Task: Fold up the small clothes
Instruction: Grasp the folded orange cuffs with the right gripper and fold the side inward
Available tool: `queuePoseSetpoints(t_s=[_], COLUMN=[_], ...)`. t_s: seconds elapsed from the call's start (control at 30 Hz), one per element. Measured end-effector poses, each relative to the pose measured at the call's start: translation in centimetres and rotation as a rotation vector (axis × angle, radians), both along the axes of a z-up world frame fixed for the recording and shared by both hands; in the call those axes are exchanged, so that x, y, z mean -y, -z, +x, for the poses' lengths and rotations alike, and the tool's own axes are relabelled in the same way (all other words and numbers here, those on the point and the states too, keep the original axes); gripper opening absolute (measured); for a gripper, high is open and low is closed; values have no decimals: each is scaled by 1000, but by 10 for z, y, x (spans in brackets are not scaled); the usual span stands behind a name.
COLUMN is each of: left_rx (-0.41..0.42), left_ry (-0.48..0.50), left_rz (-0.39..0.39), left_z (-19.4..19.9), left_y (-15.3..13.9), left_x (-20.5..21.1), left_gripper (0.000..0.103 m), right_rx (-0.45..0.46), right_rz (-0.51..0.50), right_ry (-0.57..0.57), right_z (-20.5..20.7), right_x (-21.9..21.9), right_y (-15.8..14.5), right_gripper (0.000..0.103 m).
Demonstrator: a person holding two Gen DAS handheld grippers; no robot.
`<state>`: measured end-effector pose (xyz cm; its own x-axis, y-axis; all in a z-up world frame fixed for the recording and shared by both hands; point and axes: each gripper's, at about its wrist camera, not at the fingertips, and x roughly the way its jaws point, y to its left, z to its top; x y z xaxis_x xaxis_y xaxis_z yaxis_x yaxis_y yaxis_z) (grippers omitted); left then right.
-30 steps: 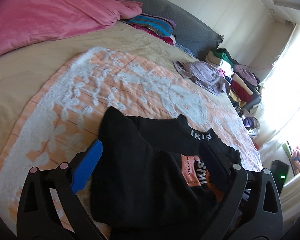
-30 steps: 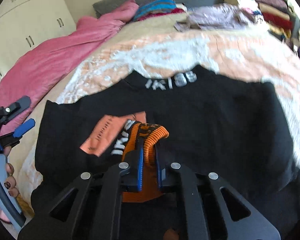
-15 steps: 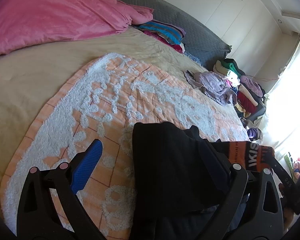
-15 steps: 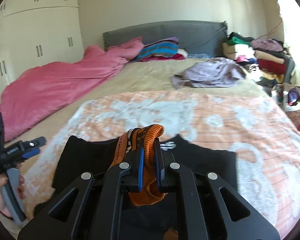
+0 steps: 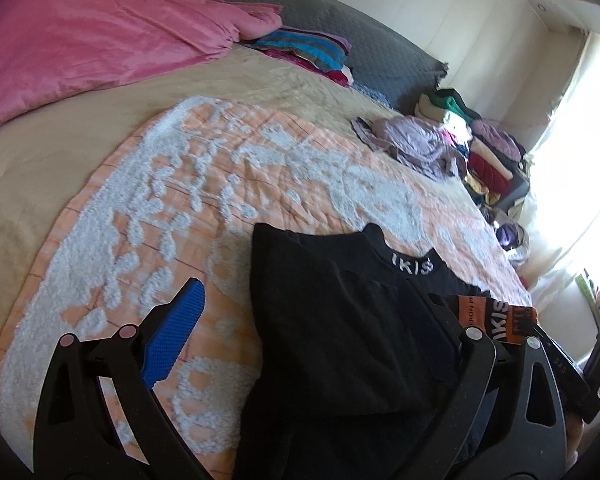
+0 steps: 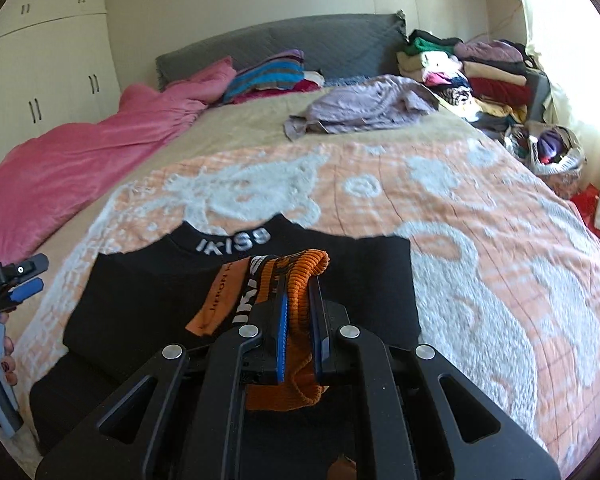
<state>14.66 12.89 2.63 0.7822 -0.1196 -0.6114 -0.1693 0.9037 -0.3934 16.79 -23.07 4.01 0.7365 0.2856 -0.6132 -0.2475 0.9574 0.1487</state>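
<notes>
A black top [image 6: 148, 292] with white lettering on its collar lies folded on the orange and white blanket [image 6: 480, 220]. It also shows in the left wrist view [image 5: 332, 320]. My right gripper [image 6: 299, 300] is shut on the top's orange ribbed cuff [image 6: 304, 276] and holds it over the garment. My left gripper [image 5: 300, 312] is open, its blue pad [image 5: 172, 336] over the blanket and its other finger over the black cloth, holding nothing. The left gripper also shows at the left edge of the right wrist view [image 6: 4, 288].
A pink duvet [image 6: 80, 160] lies on the left of the bed. A crumpled lilac garment [image 6: 364, 108] lies further up the bed. Folded clothes [image 6: 472, 72] are stacked by the window at the right. A grey headboard [image 6: 300, 40] stands behind.
My right gripper has carried the orange cuff up and across the top, then lowered it over the garment. The black top is now folded narrower. My left gripper has stayed open.
</notes>
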Motion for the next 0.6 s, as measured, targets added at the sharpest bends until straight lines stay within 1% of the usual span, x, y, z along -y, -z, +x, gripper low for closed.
queuePoseSetpoints(t_s=[0.27, 0.6], left_rx=[-27, -53], left_ry=[46, 94], left_rz=[32, 62], left_z=[6, 12], left_y=[7, 14], left_x=[18, 35], left_gripper=[90, 90], right_rx=[-33, -60], right_rz=[-26, -51], right_ry=[31, 46], right_z=[-7, -9], right_x=[7, 10], right_y=[17, 29], right_gripper=[8, 9])
